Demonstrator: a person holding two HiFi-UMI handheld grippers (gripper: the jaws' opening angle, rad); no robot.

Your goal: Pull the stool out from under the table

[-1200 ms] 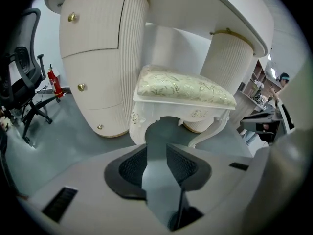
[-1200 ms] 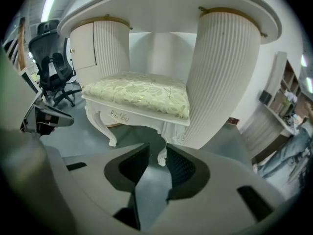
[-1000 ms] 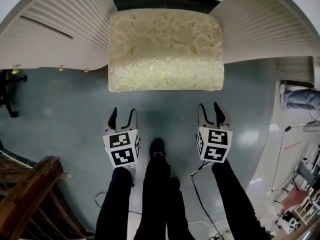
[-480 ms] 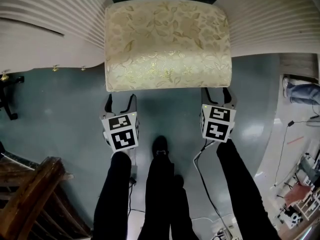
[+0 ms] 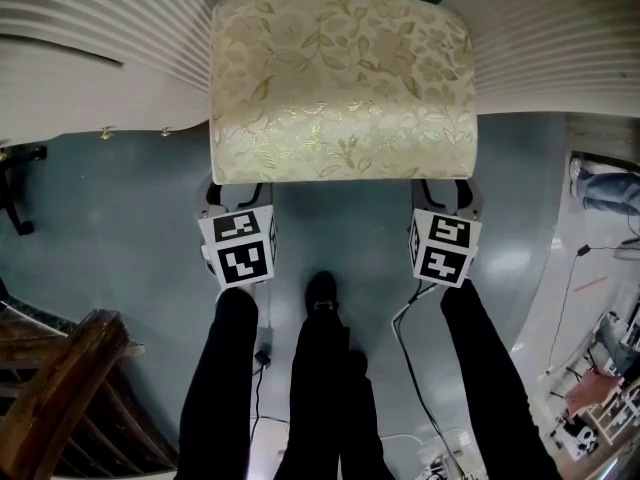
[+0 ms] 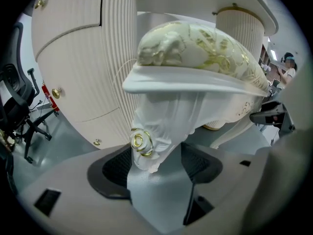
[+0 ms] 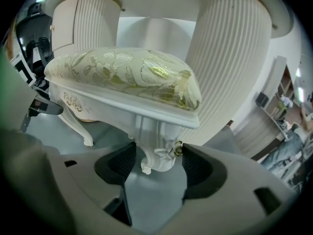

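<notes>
Brocade, cream with a gold leaf pattern, covers the padded rectangular seat of the stool at 12 o'clock in my head view. Its carved white frame stands between the table's fluted pedestals at 10 and 2 o'clock. My left gripper is spread around a curved front leg with a gold rosette. My right gripper is spread around the other front leg. Neither is clamped. Smooth grey-blue floor lies below, and an office chair stands at 9 o'clock.

No readable text (in any view)
</notes>
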